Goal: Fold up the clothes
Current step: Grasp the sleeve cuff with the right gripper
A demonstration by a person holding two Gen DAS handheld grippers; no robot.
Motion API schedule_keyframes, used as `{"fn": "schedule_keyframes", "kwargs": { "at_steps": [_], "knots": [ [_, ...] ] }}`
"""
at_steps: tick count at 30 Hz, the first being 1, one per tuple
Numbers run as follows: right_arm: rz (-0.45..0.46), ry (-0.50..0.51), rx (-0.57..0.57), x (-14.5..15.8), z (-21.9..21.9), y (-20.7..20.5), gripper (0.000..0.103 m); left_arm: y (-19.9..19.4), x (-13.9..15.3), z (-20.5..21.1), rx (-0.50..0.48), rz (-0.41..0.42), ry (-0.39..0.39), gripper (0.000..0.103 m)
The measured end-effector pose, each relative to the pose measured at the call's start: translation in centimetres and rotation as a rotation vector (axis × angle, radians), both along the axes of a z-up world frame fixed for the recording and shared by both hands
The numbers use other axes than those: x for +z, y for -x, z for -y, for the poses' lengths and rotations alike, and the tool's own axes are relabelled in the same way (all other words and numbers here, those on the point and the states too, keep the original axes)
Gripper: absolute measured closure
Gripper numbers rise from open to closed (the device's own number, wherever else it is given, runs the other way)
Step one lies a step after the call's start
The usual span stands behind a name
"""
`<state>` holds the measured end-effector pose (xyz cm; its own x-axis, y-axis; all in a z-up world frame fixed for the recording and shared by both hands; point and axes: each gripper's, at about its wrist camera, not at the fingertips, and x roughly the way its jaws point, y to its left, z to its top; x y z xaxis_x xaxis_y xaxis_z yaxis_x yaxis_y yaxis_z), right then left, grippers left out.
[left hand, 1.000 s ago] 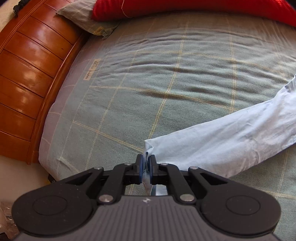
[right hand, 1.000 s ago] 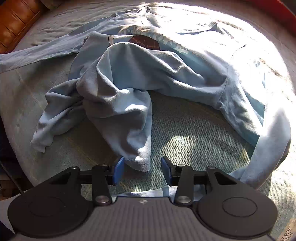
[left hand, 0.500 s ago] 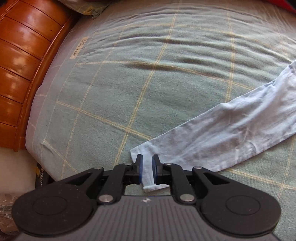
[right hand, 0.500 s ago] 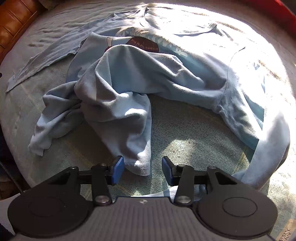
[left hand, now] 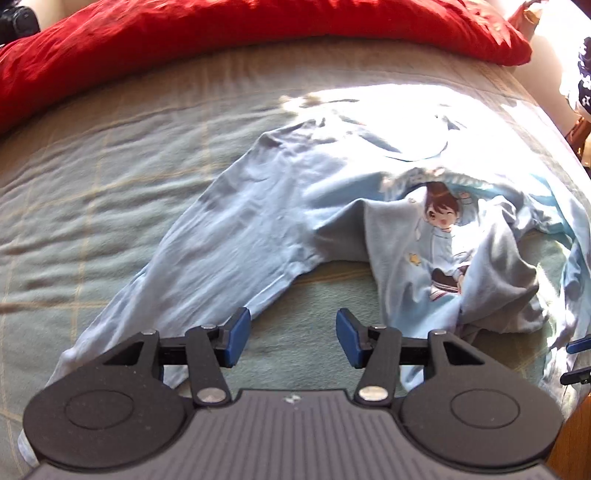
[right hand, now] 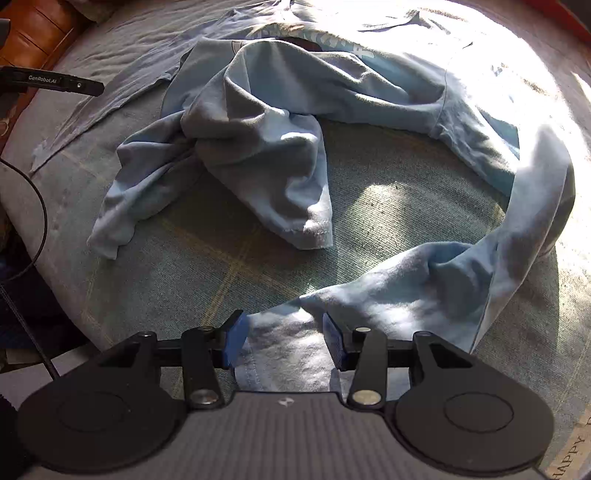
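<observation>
Bed (left hand: 110,155): grey-green checked cover with pale yellow lines, a red blanket (left hand: 221,33) bunched along its far edge, strong sunlight over the far right part.

Garment: one light blue long-sleeved top (left hand: 295,206), lying rumpled mid-bed toward the near edge, cartoon child print (left hand: 443,236) facing up (partly folded under). One sleeve (left hand: 184,273) runs out flat to the near-left; the other sleeve (right hand: 480,280) curls round to the near-right.

Left gripper (left hand: 291,341): fingers opening, about half apart, nothing between them, bare cover beneath; one finger sits just over the flat sleeve's edge.

Right gripper (right hand: 284,341): fingers about half apart, straddling the curled sleeve's cuff (right hand: 288,354); pads not pressing it.
</observation>
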<state>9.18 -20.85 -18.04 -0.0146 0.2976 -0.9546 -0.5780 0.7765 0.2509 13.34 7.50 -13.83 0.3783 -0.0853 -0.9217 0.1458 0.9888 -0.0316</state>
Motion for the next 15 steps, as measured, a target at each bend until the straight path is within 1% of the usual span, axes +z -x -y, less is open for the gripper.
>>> {"fn": "schedule_keyframes", "kwargs": {
  "at_steps": [2,5,7,9,11,15],
  "knots": [
    [-0.011,0.003,-0.026,-0.1,0.4,1.1,0.053,-0.7,0.3,2.2,-0.054,0.023,0.020,0.049],
    [0.012,-0.004,-0.118,0.3,1.4,2.1,0.053,-1.3,0.6,4.8,-0.112,0.052,0.041,0.048],
    [0.039,0.010,-0.216,0.6,2.8,2.3,0.053,-1.5,0.9,6.1,-0.134,0.069,0.049,0.047],
    [0.083,0.038,-0.333,0.9,4.6,2.4,0.053,-1.6,1.1,6.8,-0.135,0.070,0.067,0.044],
    [0.129,0.066,-0.435,1.0,6.2,2.4,0.053,-1.6,1.1,7.4,-0.140,0.068,0.088,0.043],
    [0.128,0.059,-0.602,-0.4,9.4,1.7,0.053,-1.7,0.9,8.4,-0.155,0.055,0.095,0.043]
  ]
}}
